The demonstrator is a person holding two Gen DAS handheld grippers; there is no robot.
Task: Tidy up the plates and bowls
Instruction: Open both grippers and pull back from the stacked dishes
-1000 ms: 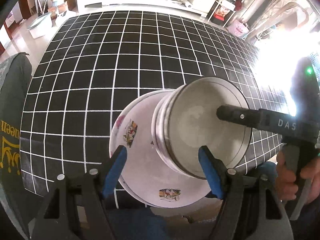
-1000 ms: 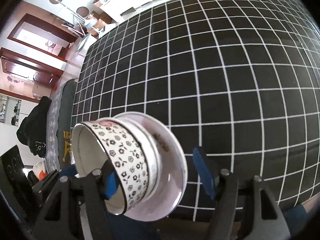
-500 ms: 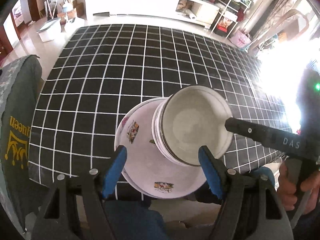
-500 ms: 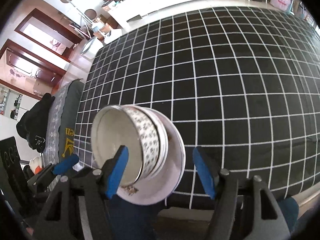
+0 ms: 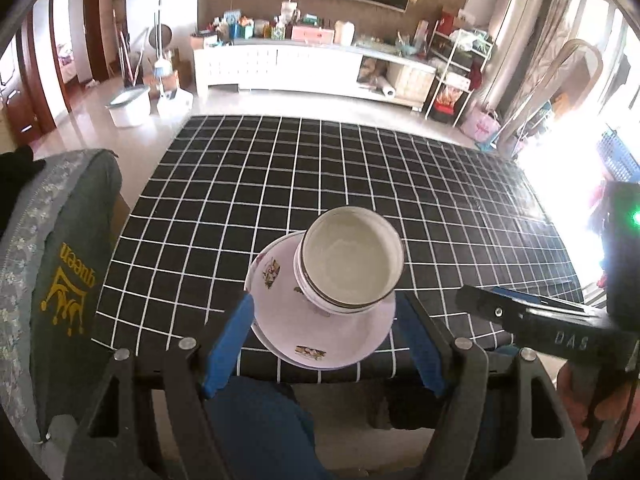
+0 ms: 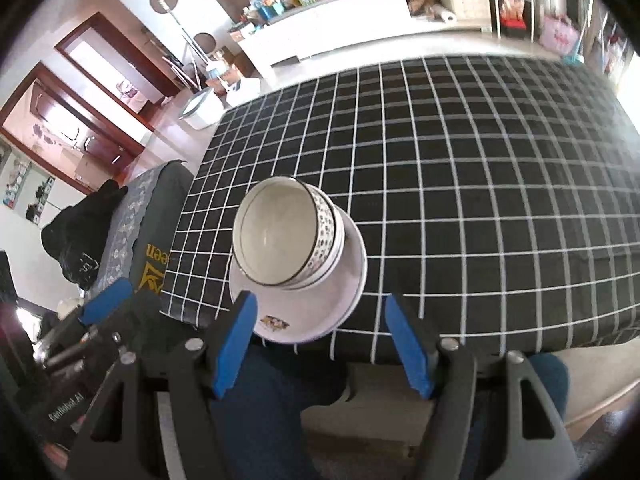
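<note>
A stack of white bowls (image 5: pixel 352 256) with a black flower pattern on the side sits on stacked white plates (image 5: pixel 320 336) at the near edge of the black checked table (image 5: pixel 280 176). The stack also shows in the right wrist view: bowls (image 6: pixel 286 240) on plates (image 6: pixel 316 312). My left gripper (image 5: pixel 328 344) is open and empty, held back above the near side of the plates. My right gripper (image 6: pixel 324 344) is open and empty, also back from the stack. The right gripper's body (image 5: pixel 560 332) shows at the right of the left wrist view.
A grey chair back with yellow "queen" lettering (image 5: pixel 68 280) stands left of the table. The person's blue-clad legs (image 6: pixel 280 400) are below the table edge. A white cabinet (image 5: pixel 300 64), shelves and a tub (image 5: pixel 128 106) stand on the floor beyond the table.
Both grippers have pulled back and up from the stack, so it looks smaller. The right gripper no longer reaches over the bowls. The bowls and plates stay where they were.
</note>
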